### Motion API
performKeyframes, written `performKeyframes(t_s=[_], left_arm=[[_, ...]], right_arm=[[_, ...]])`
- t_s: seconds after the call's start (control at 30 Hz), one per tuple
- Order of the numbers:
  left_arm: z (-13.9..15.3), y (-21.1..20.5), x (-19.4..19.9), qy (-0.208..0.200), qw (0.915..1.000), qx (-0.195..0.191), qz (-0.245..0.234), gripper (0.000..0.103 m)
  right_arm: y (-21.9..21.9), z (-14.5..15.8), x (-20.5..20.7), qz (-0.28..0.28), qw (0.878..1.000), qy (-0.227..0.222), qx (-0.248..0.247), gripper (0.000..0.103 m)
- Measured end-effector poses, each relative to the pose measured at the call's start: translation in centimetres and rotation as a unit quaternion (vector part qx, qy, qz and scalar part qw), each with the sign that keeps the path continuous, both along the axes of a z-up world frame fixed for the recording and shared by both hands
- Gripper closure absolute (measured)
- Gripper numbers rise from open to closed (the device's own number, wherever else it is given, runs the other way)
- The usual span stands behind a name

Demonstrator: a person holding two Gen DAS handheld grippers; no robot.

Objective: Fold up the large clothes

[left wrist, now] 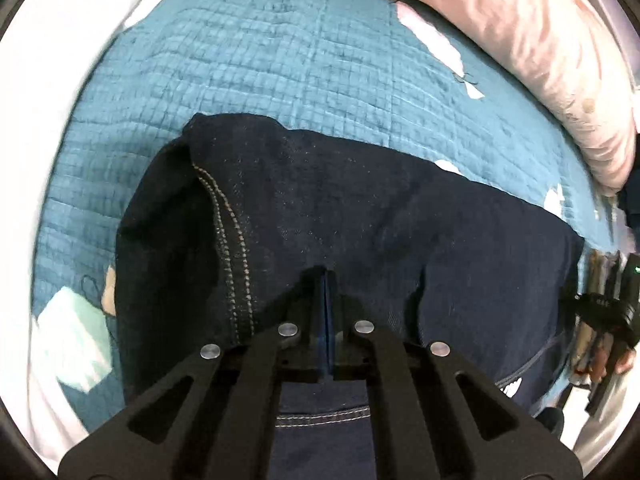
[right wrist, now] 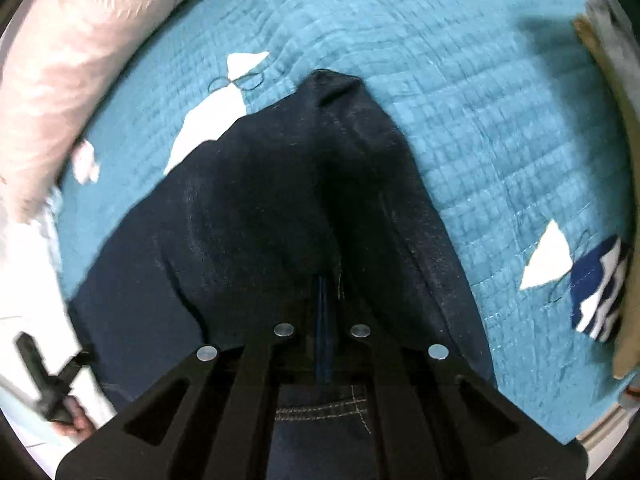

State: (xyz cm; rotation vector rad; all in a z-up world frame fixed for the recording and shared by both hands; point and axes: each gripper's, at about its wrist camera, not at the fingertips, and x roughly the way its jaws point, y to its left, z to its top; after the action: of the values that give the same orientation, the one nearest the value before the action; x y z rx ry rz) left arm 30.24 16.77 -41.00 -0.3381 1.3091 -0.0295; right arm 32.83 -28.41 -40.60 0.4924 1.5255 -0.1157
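I have both tongs, left (left wrist: 327, 280) and right (right wrist: 327, 280), clenched seemingly on the jeans' (left wrist: 320, 208) near edge, at six o'clock on the quilt (left wrist: 260, 60), to fold them.

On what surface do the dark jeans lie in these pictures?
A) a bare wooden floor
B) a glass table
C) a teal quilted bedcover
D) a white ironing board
C: the dark jeans are spread over a teal quilted bedcover, whose stitched squares show all around the denim in both wrist views, with a pink pillow along its edge.
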Motion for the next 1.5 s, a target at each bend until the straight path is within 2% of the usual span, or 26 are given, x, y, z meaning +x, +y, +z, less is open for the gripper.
performKeyframes(t_s=[0.07, 0.1, 0.13, 0.2, 0.27, 0.37, 0.4, 0.5, 0.57, 0.63, 0.7, 0.77, 0.8, 0.83, 0.87, 0.9, 0.93, 0.97, 1.0, 1.1, 1.17, 1.23, 1.37, 1.4, 1.5], left_arm=[[1.2, -1.8, 0.2, -0.022, 0.999, 0.021, -0.031, 0.1], [2.3, -2.7, 0.0, -0.043, 0.9974, 0.024, -0.053, 0.1], [3.2, -3.1, -0.3, -0.059, 0.9962, 0.02, -0.06, 0.1], [4.4, -3.6, -0.2, -0.08, 0.9947, -0.005, -0.065, 0.1], [4.9, -4.8, 0.7, -0.089, 0.9935, -0.026, -0.067, 0.1], [4.6, -7.1, 2.5, -0.086, 0.9926, -0.054, -0.066, 0.1], [4.1, -8.0, 3.3, -0.082, 0.992, -0.072, -0.063, 0.1], [2.2, -9.6, 5.3, -0.067, 0.9908, -0.11, -0.042, 0.1], [0.9, -10.2, 6.1, -0.058, 0.99, -0.125, -0.028, 0.1], [-0.7, -10.5, 6.8, -0.042, 0.9918, -0.118, -0.025, 0.1], [-1.3, -9.8, 6.9, -0.039, 0.9886, -0.142, -0.032, 0.101], [-0.9, -8.8, 6.7, -0.047, 0.9897, -0.131, -0.035, 0.1], [-0.6, -8.2, 6.6, -0.051, 0.9897, -0.129, -0.035, 0.1], [-0.1, -7.4, 6.5, -0.053, 0.9927, -0.105, -0.026, 0.1], [0.1, -6.8, 6.4, -0.054, 0.9927, -0.105, -0.027, 0.1], [0.3, -6.0, 6.3, -0.055, 0.9924, -0.106, -0.027, 0.1], [0.5, -5.1, 6.1, -0.057, 0.9951, -0.08, -0.016, 0.1], [0.7, -4.0, 6.0, -0.058, 0.9977, -0.036, -0.004, 0.1], [0.6, -3.1, 5.9, -0.056, 0.9981, -0.024, 0.004, 0.1], [-0.3, 0.3, 5.5, -0.039, 0.9982, -0.024, 0.038, 0.101], [-0.9, 1.8, 5.3, -0.038, 0.9971, -0.047, 0.046, 0.101], [-1.3, 2.2, 5.2, -0.036, 0.9966, -0.051, 0.054, 0.101], [-2.7, 1.2, 5.4, -0.036, 0.9978, -0.011, 0.054, 0.1], [-2.7, 1.1, 5.3, -0.036, 0.9976, -0.013, 0.057, 0.101], [-3.0, 1.7, 4.7, -0.042, 0.9943, -0.053, 0.082, 0.101]], right_arm=[[1.3, 1.3, 0.4, 0.007, 1.0, 0.002, -0.023, 0.097], [2.2, 2.6, 0.6, 0.014, 1.0, -0.013, -0.023, 0.097], [3.2, 4.7, 0.6, 0.019, 0.998, -0.051, -0.014, 0.097], [5.1, 7.4, 0.6, 0.031, 0.995, -0.094, 0.014, 0.097], [7.6, 8.9, 1.1, 0.058, 0.99, -0.117, 0.048, 0.097], [14.1, 8.4, 3.0, 0.12, 0.981, -0.111, 0.103, 0.097], [15.3, 7.9, 3.4, 0.132, 0.98, -0.103, 0.108, 0.097], [17.8, 4.9, 5.1, 0.14, 0.976, -0.067, 0.156, 0.097], [17.8, 2.4, 5.9, 0.129, 0.976, -0.039, 0.17, 0.099], [17.2, 0.2, 6.8, 0.118, 0.98, -0.021, 0.159, 0.103], [16.4, -1.0, 6.9, 0.106, 0.977, -0.014, 0.187, 0.103], [14.7, -0.4, 6.9, 0.104, 0.979, -0.026, 0.171, 0.103], [13.5, 0.2, 7.0, 0.1, 0.984, -0.035, 0.146, 0.103], [12.4, 0.5, 7.2, 0.096, 0.987, -0.045, 0.123, 0.103], [10.5, 0.8, 7.4, 0.092, 0.99, -0.046, 0.096, 0.103], [9.0, 0.7, 7.6, 0.086, 0.991, -0.04, 0.09, 0.103], [7.2, 0.5, 7.7, 0.077, 0.993, -0.034, 0.085, 0.103], [5.6, 0.9, 7.5, 0.073, 0.995, -0.032, 0.065, 0.103], [4.5, 1.1, 7.5, 0.072, 0.996, -0.035, 0.049, 0.103], [1.2, 0.9, 7.3, 0.057, 0.998, -0.032, 0.023, 0.103], [0.0, 0.6, 7.0, 0.048, 0.997, -0.032, 0.055, 0.103], [0.0, 0.6, 6.8, 0.054, 0.997, -0.037, 0.045, 0.103], [1.7, -1.5, 6.7, 0.062, 0.997, -0.045, -0.002, 0.103], [1.3, -1.4, 6.4, 0.047, 0.998, -0.045, 0.003, 0.103], [-0.3, -1.3, 5.9, 0.015, 0.998, -0.045, 0.041, 0.103]])
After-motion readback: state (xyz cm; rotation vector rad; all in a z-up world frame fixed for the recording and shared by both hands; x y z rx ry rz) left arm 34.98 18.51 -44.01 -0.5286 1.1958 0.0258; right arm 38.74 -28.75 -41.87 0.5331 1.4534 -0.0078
